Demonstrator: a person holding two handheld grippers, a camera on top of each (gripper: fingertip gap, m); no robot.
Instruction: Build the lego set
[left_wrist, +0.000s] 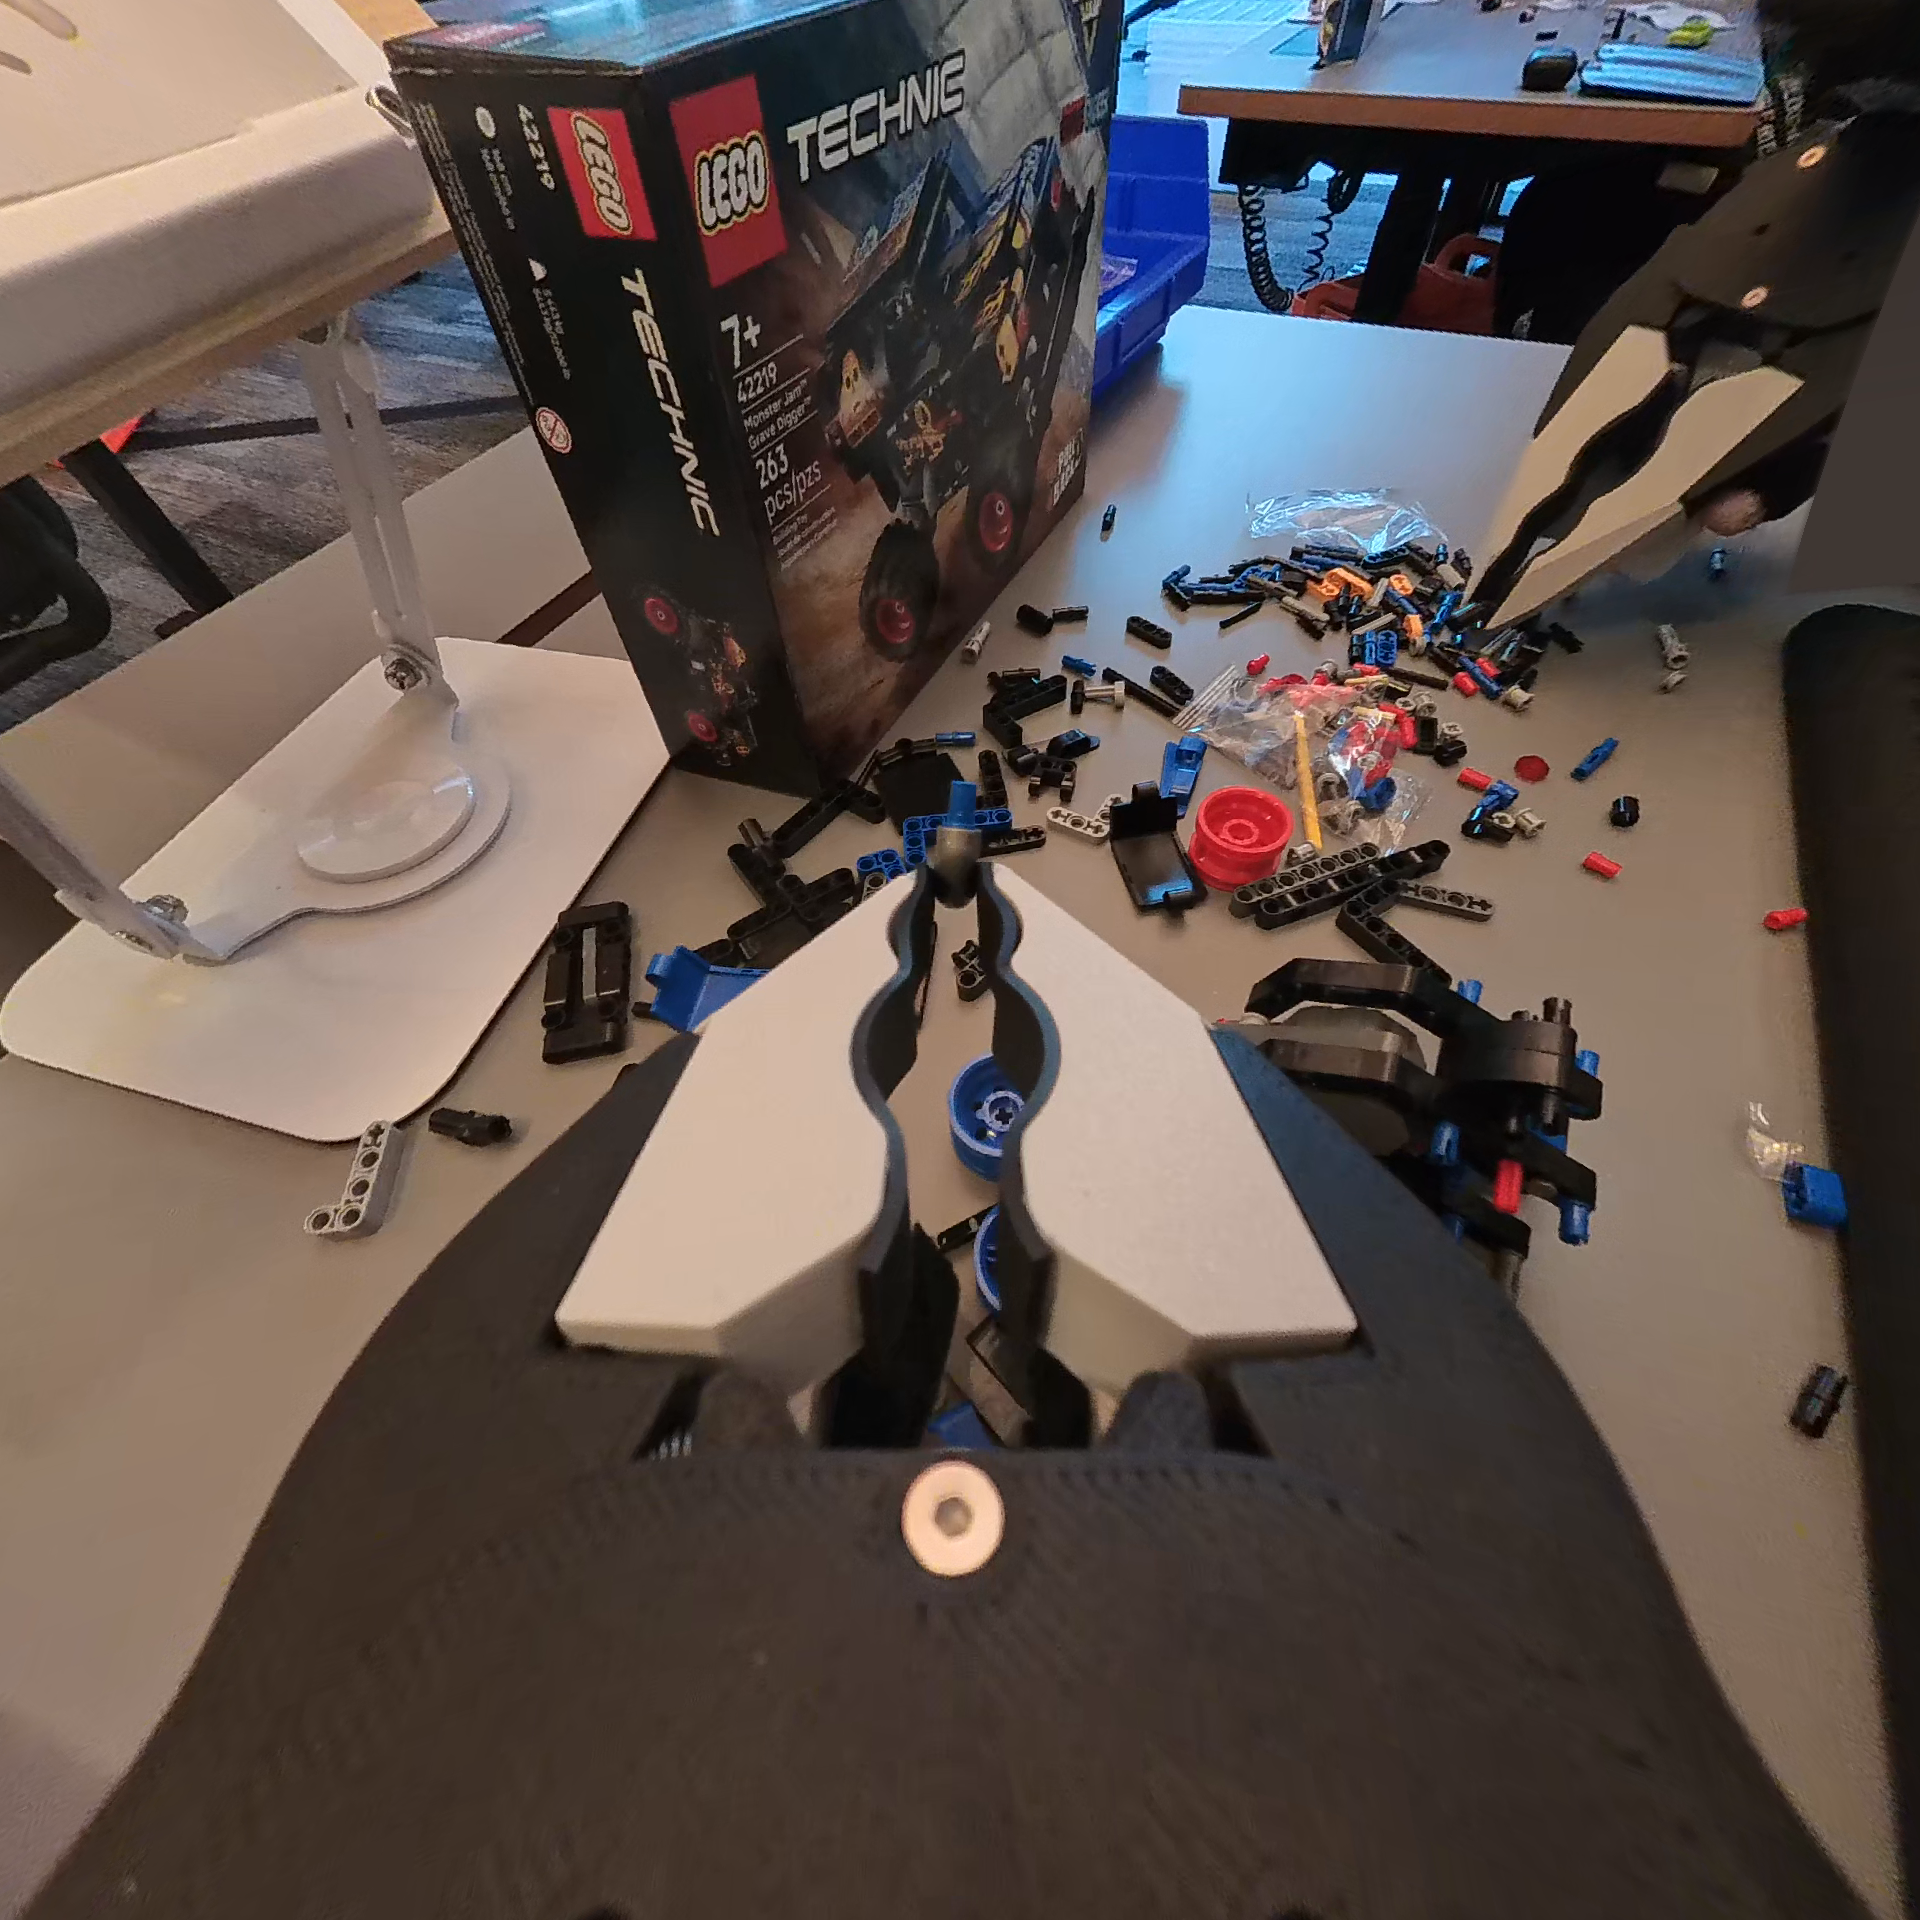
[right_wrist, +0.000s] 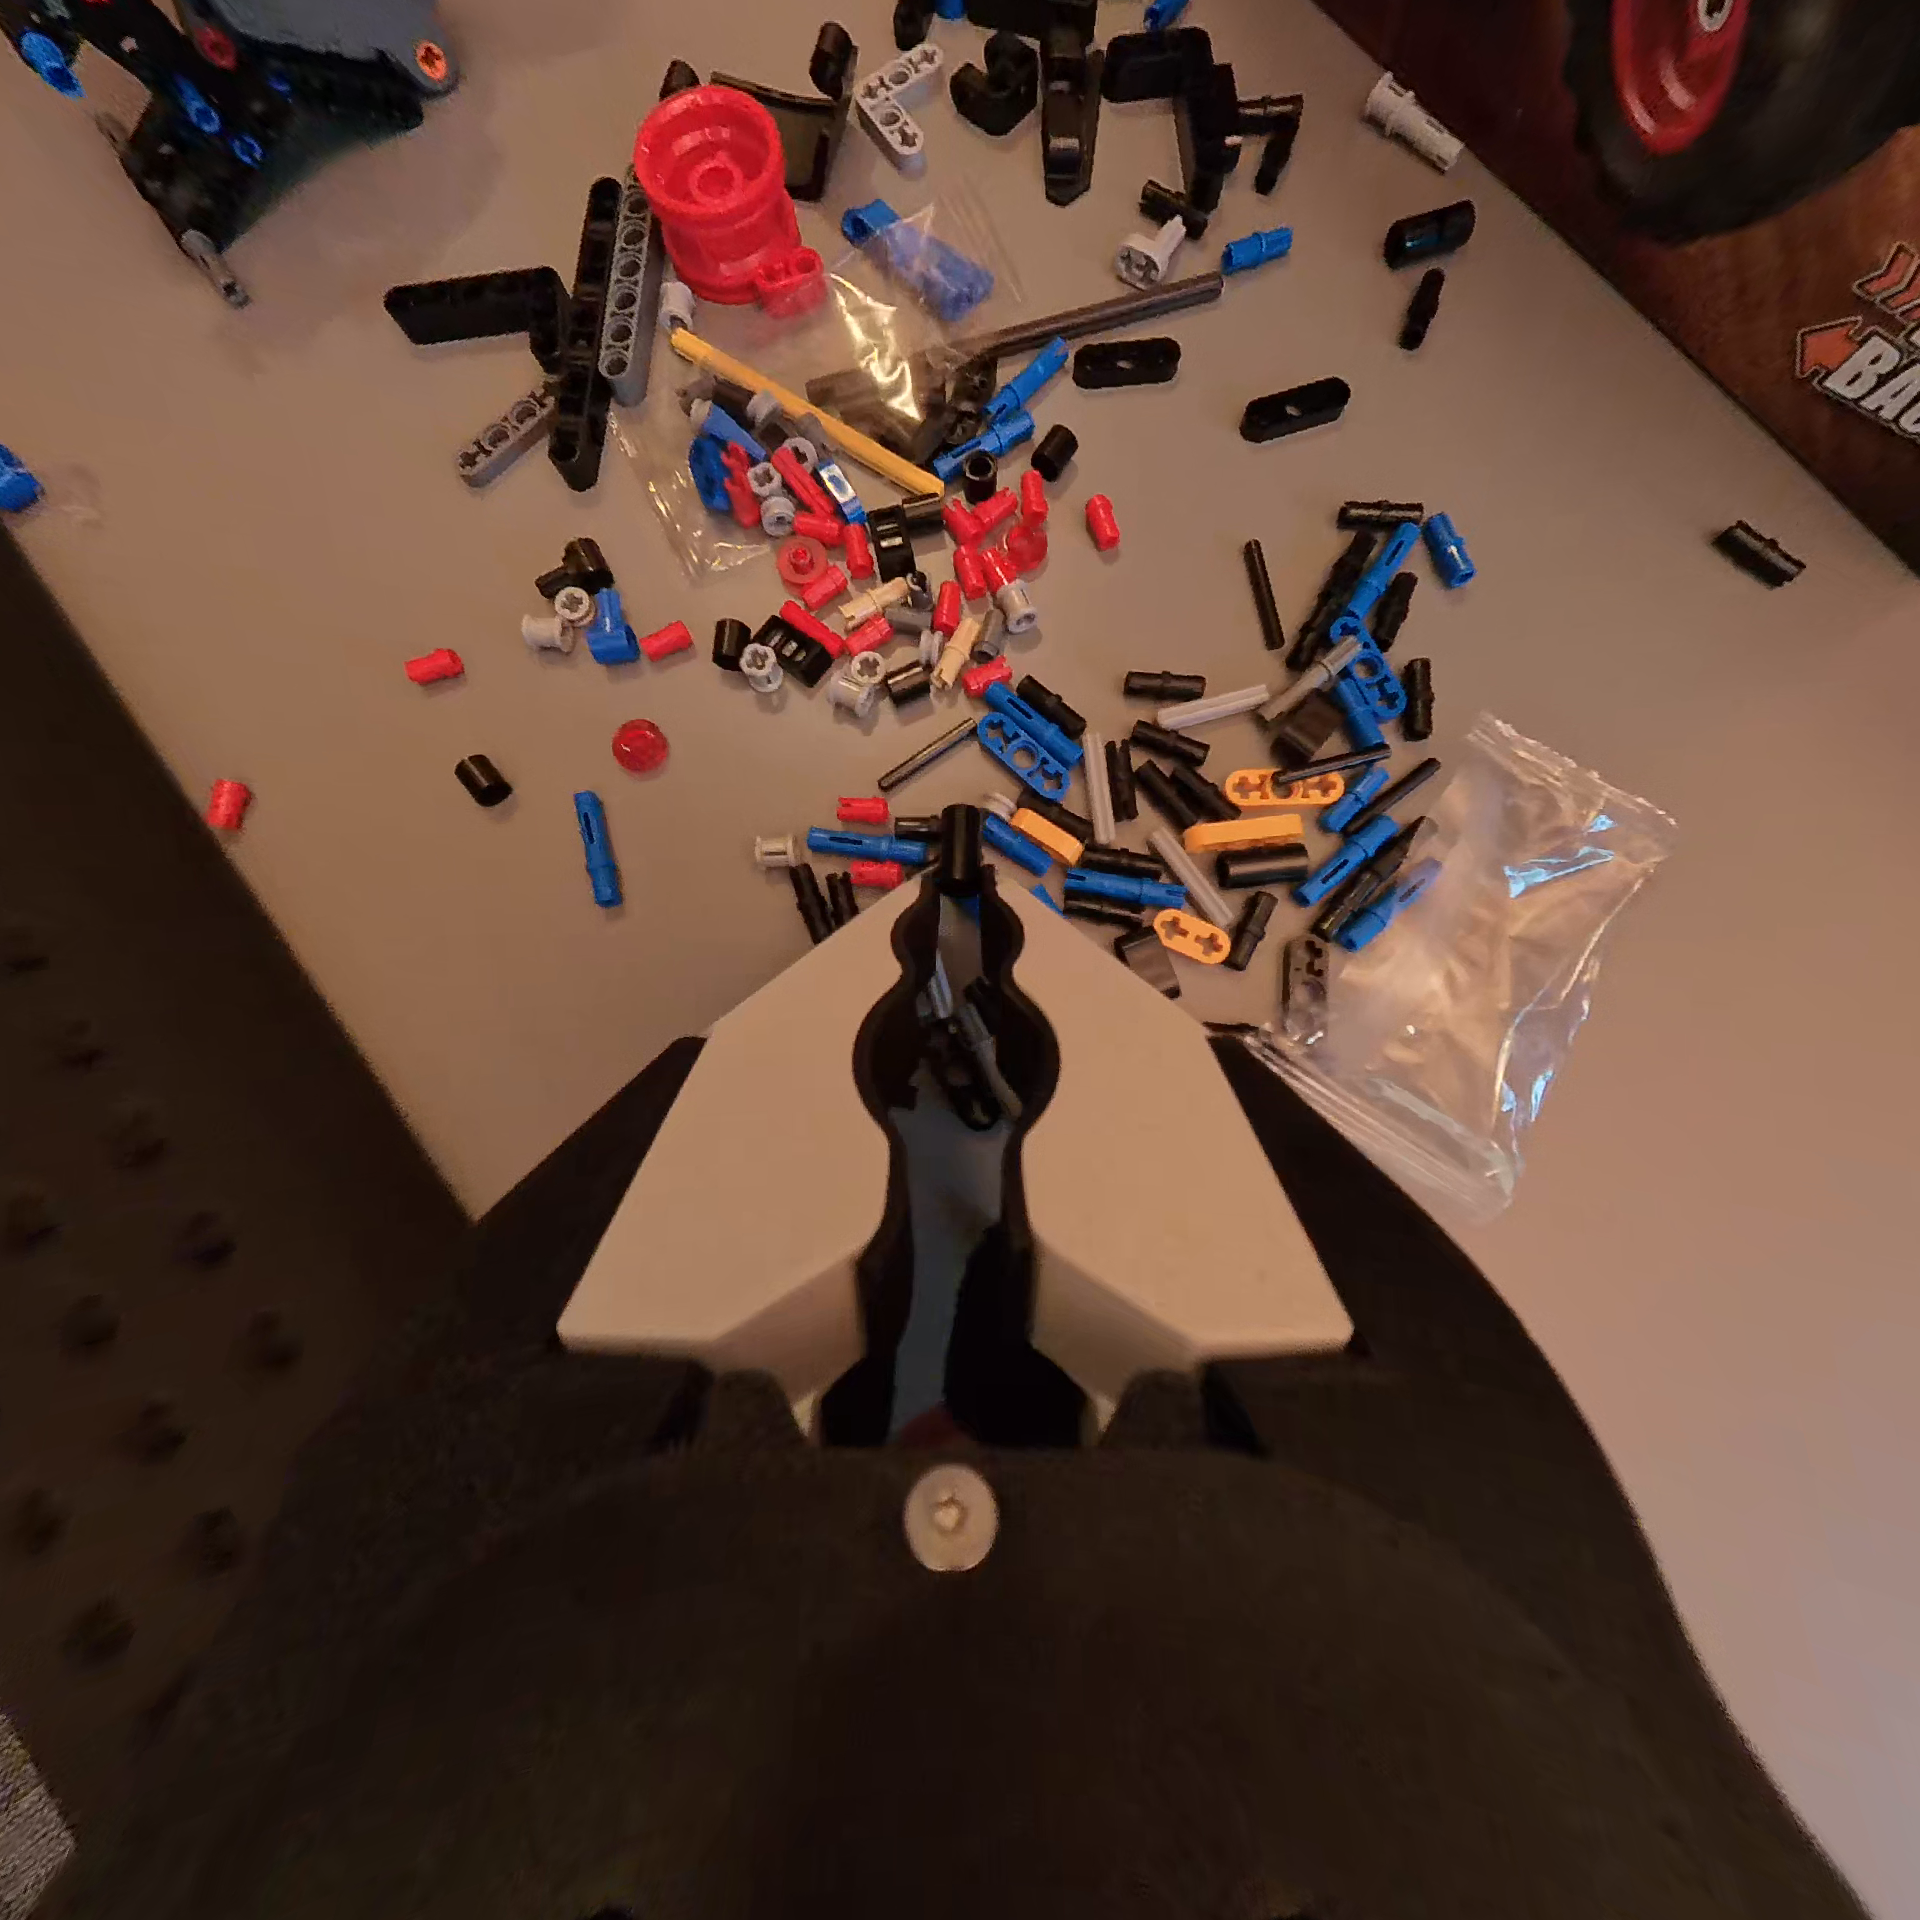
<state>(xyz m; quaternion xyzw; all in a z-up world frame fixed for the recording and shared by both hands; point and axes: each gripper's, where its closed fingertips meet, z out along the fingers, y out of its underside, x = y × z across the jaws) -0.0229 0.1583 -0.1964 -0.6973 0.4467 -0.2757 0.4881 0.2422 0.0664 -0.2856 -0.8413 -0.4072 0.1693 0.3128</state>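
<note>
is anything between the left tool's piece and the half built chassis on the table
Nothing visible blocks it. The left tool is shut on a small grey and blue piece, and the half-built chassis sits to its right with only bare table between.

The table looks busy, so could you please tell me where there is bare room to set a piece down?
The table is bare near the left gripper, between the white stand base and the camera. Another gap lies behind the loose pieces, right of the box. It is crowded around the red wheel hub.
</note>
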